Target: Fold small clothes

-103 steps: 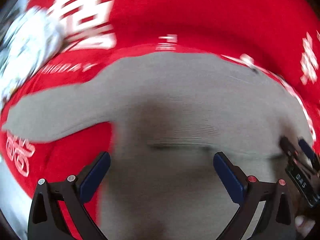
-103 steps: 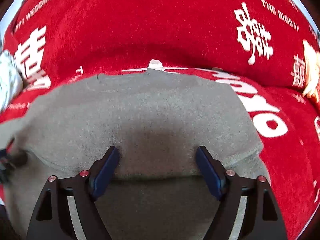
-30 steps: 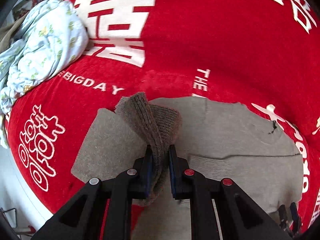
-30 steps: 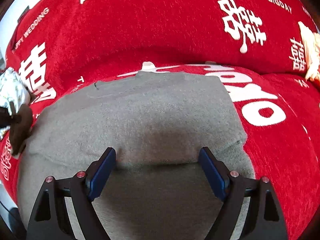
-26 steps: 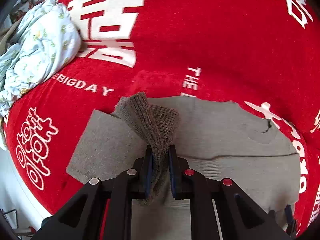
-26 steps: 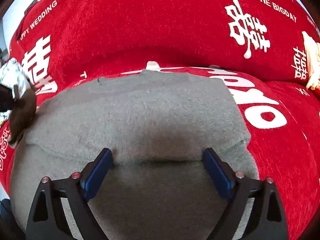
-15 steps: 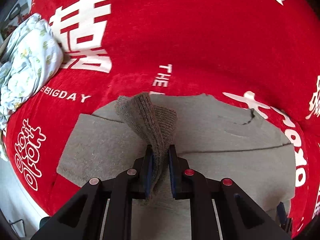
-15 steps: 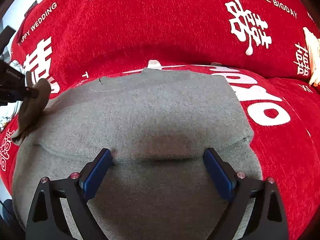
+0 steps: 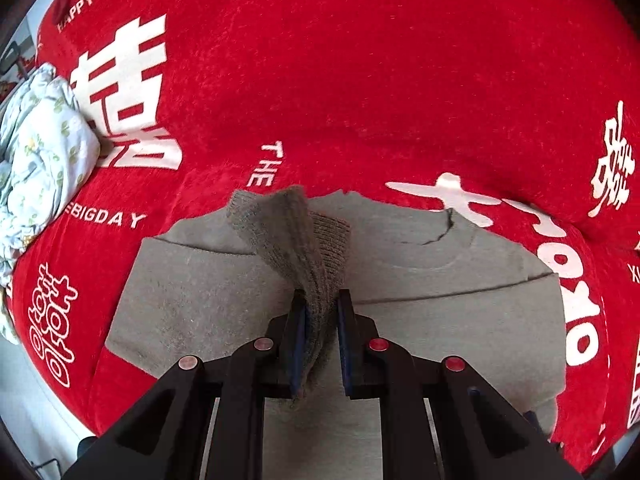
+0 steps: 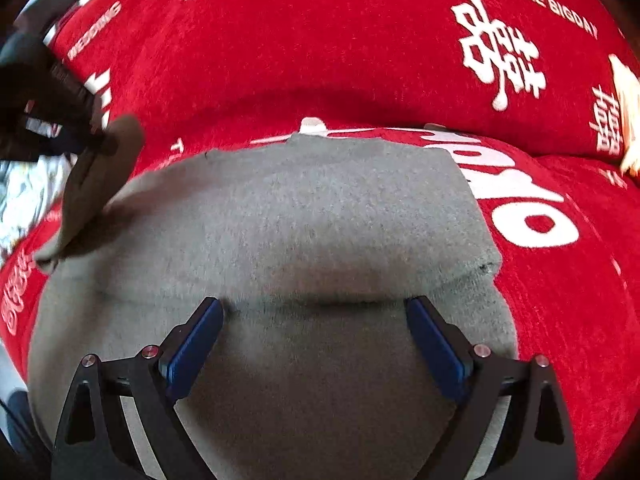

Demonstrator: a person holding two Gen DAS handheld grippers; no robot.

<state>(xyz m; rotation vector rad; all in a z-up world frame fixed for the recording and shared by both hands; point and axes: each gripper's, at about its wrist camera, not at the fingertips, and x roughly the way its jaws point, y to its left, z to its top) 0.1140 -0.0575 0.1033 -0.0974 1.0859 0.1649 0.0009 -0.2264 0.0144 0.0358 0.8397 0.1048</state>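
Each hand-held gripper (image 10: 314,332) has black arms, blue pads and 4 screws.

A red plush cover (image 9: 360,80) with white lettering fills the background.

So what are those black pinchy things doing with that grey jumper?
A person is folding a small grey sweater on a red blanket with a gripper in each hand. The left gripper is shut on the sleeve cuff, lifted over the sweater's body. The right gripper hangs open above the sweater, holding nothing. A flowery cloth bundle sits off to the side.
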